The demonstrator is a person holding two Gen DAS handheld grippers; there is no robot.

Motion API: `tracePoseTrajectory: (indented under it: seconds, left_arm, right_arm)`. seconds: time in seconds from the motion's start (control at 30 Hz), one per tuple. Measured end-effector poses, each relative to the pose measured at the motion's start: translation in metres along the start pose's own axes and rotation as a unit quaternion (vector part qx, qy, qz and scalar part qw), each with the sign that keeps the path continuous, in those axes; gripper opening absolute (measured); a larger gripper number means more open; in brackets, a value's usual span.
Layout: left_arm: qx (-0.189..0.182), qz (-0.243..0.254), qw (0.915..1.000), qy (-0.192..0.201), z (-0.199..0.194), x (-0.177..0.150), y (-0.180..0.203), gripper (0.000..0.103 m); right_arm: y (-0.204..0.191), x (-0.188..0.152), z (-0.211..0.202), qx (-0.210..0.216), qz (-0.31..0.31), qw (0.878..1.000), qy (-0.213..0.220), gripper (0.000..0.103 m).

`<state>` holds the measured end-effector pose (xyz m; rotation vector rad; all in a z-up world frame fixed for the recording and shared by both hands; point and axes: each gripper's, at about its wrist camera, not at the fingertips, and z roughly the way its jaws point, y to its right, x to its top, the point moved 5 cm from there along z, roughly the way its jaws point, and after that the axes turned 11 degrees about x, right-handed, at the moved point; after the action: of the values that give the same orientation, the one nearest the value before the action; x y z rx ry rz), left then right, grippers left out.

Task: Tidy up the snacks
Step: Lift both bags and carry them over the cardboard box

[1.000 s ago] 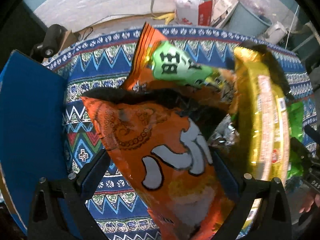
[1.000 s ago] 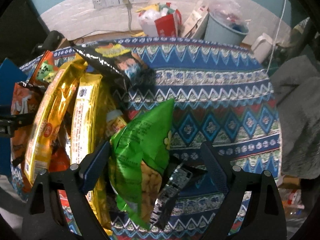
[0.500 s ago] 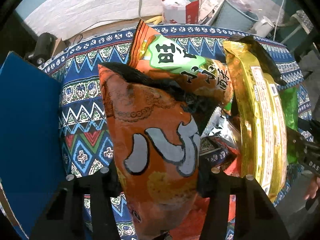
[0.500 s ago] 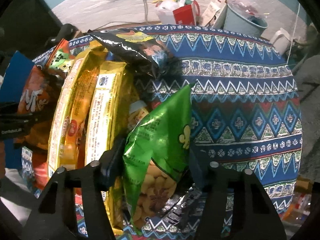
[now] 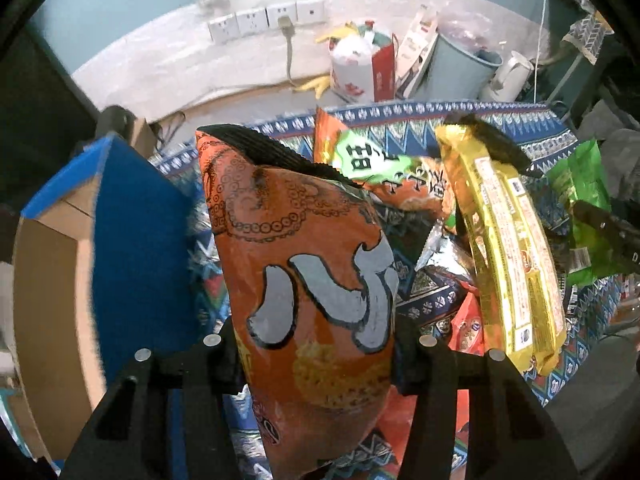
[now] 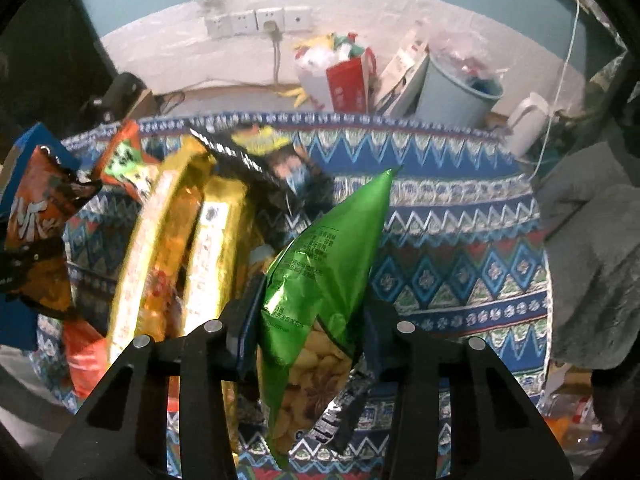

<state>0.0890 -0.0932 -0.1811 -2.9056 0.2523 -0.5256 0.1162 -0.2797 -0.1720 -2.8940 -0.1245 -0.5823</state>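
My left gripper is shut on a big orange snack bag with white characters and holds it upright above the table. My right gripper is shut on a green peanut bag and holds it lifted too. Both held bags show in the other view: the orange bag at far left, the green bag at far right. On the patterned tablecloth lie long gold packs, an orange-and-green bag and a black bag.
A cardboard box with blue flaps stands open to the left of the orange bag. Behind the table are a wall socket strip, a red-and-white bag, a blue bin and a white kettle. Grey cloth lies right.
Both grippers have shut on their bags and lifted them off the pile. The views have tilted up, so more of the wall and the box shows.
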Motion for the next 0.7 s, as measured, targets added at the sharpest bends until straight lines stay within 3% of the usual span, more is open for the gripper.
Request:
tracePoseTrajectory:
  seconds: [0.33,0.7]
  left_arm:
    - [0.005,0.007,0.999,0.043,-0.039,-0.008,-0.016,0.053]
    - [-0.003,-0.018,0.9972,0.072,-0.07,-0.011,-0.054,0.053]
  right_arm:
    - [-0.029,0.013,-0.036,0.02,-0.023,0.999,0.044,0.042]
    - [-0.084,0.032,-0.044,0.055,-0.056,0.995,0.058,0.042]
